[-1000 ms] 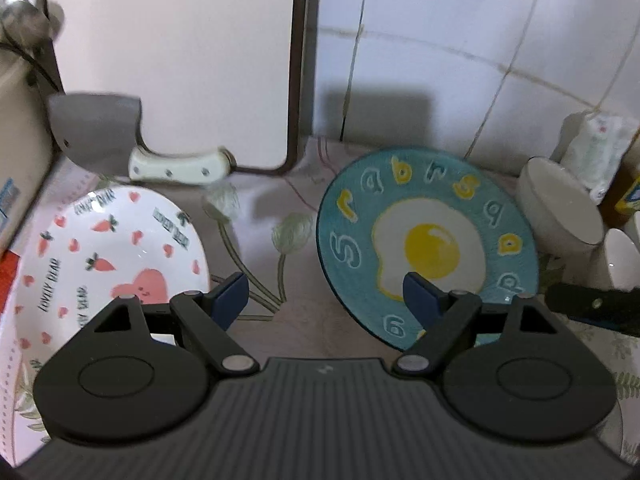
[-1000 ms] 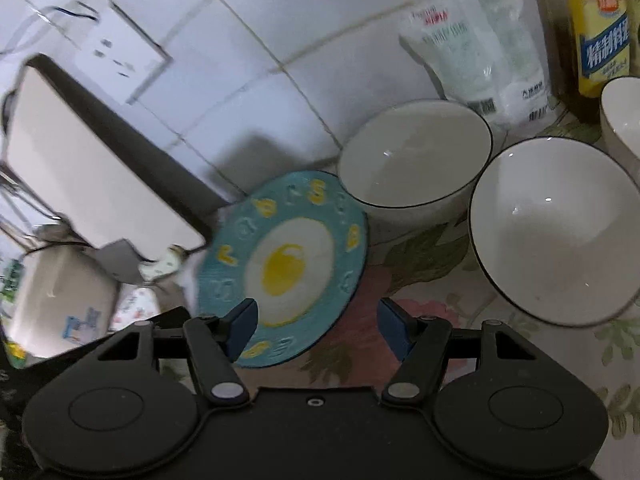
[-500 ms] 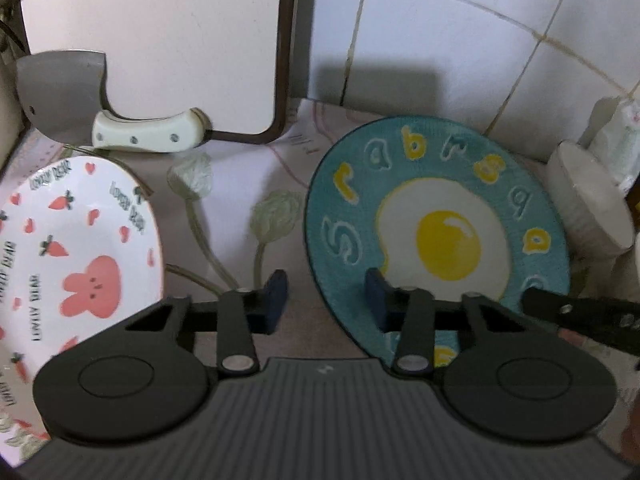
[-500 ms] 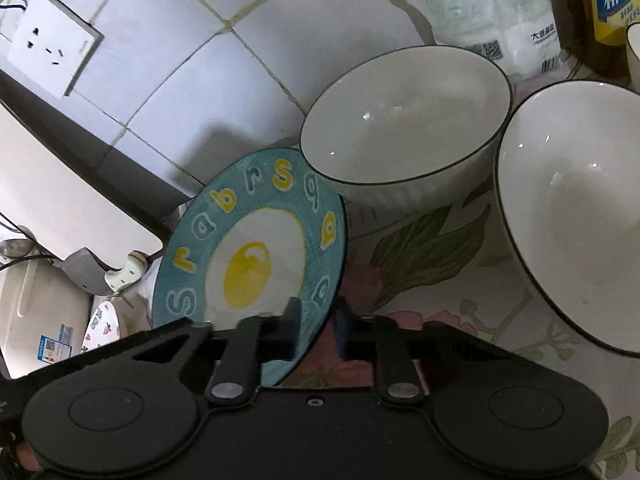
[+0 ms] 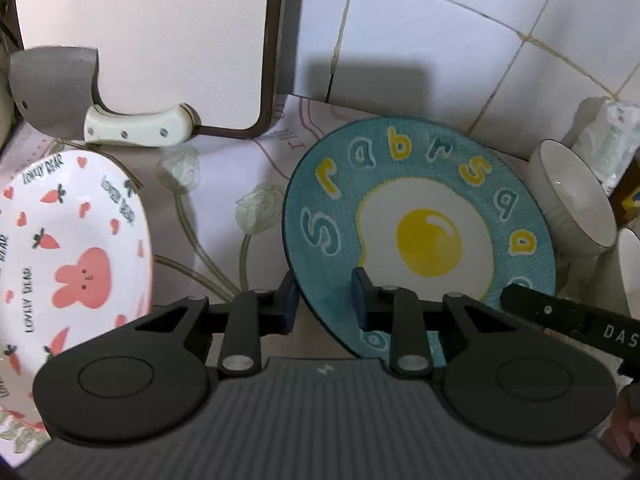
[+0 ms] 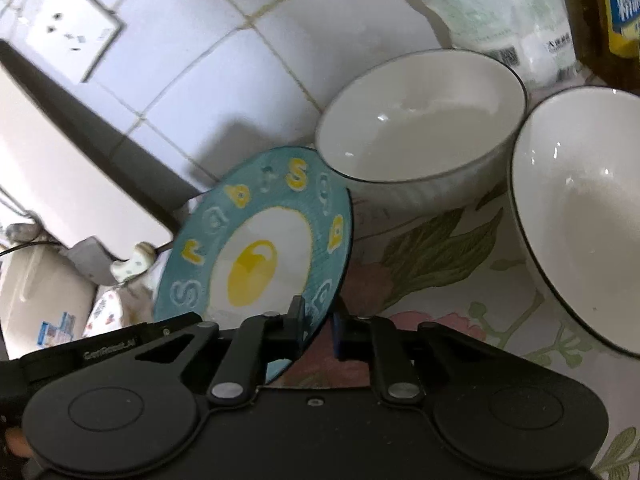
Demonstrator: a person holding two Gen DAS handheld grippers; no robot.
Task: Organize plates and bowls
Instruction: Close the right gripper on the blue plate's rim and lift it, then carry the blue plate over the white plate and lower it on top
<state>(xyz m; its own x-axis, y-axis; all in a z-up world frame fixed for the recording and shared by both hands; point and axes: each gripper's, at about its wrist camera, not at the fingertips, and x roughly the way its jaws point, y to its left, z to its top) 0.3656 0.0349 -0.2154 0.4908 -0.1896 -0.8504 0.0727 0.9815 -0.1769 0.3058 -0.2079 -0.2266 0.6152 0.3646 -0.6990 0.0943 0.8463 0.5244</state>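
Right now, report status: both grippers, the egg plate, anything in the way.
Left gripper closing astride egg plate rim. Right gripper shut on opposite rim. White bowl close behind plate; bunny plate clear at left.

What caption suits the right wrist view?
Right tongs grip the teal egg plate by its rim beside two white bowls.

Counter under my fingers wearing floral cloth, running back to tiled wall. Bunny plate lying flat on it at left. Cleaver resting at back, by base of leaning cutting board. Two white bowls sitting on cloth at right, nearly touching. Egg plate tilting up off cloth. Bag standing behind bowls.
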